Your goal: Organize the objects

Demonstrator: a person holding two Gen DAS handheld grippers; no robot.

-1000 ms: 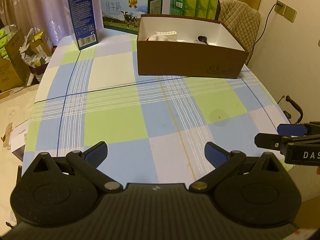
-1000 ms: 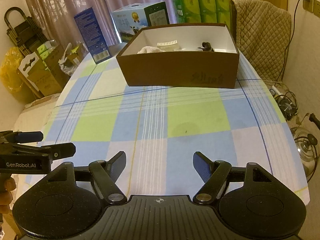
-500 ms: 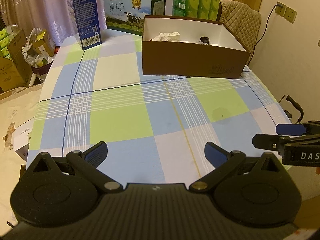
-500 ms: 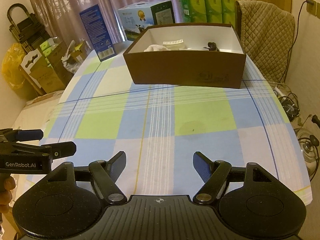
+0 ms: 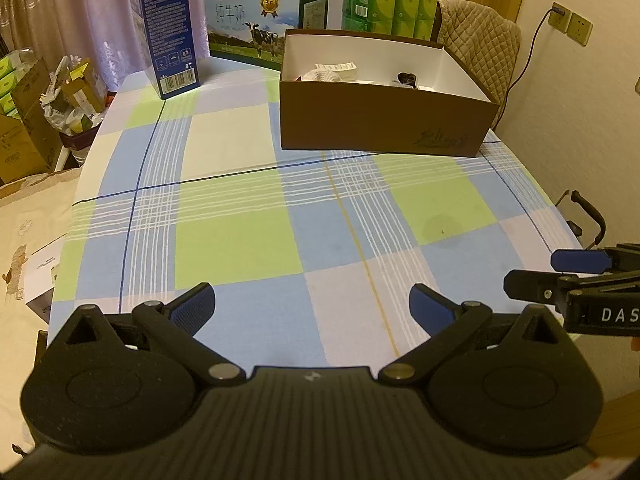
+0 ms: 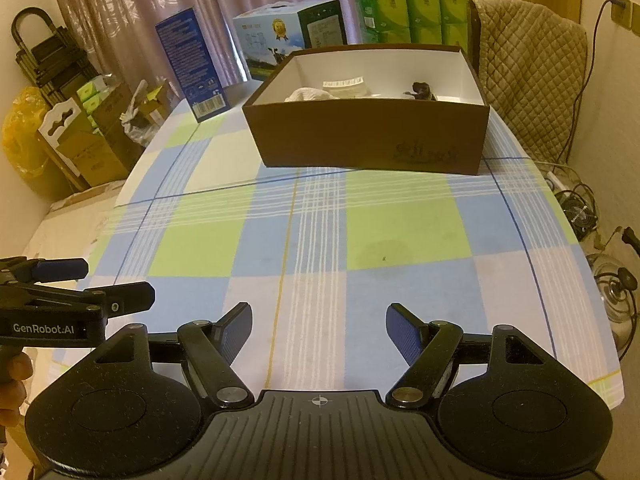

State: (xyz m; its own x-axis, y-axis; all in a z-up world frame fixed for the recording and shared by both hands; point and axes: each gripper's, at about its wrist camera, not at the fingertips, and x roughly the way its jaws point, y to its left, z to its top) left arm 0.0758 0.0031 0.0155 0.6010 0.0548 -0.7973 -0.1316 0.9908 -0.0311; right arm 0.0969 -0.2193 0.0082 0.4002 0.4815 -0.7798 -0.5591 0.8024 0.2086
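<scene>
A brown cardboard box (image 5: 380,124) (image 6: 372,136) with a white inside stands at the far side of the checked tablecloth. In it lie a white crumpled item (image 6: 308,94), a white labelled piece (image 6: 344,82) and a small dark toy figure (image 6: 420,90). My left gripper (image 5: 312,306) hangs open over the near table edge, nothing between its fingers. My right gripper (image 6: 320,330) is open and empty too, near the same edge. Each gripper shows at the side of the other's view.
A tall blue carton (image 5: 168,28), a milk carton box (image 5: 264,20) and green tissue packs (image 5: 392,0) stand behind the brown box. A quilted chair (image 6: 528,76) is at the back right. Cardboard boxes (image 6: 80,140) crowd the floor left; cables (image 6: 580,208) lie right.
Both grippers have drawn back from the brown box, which now looks smaller and farther. Both stay open and empty.
</scene>
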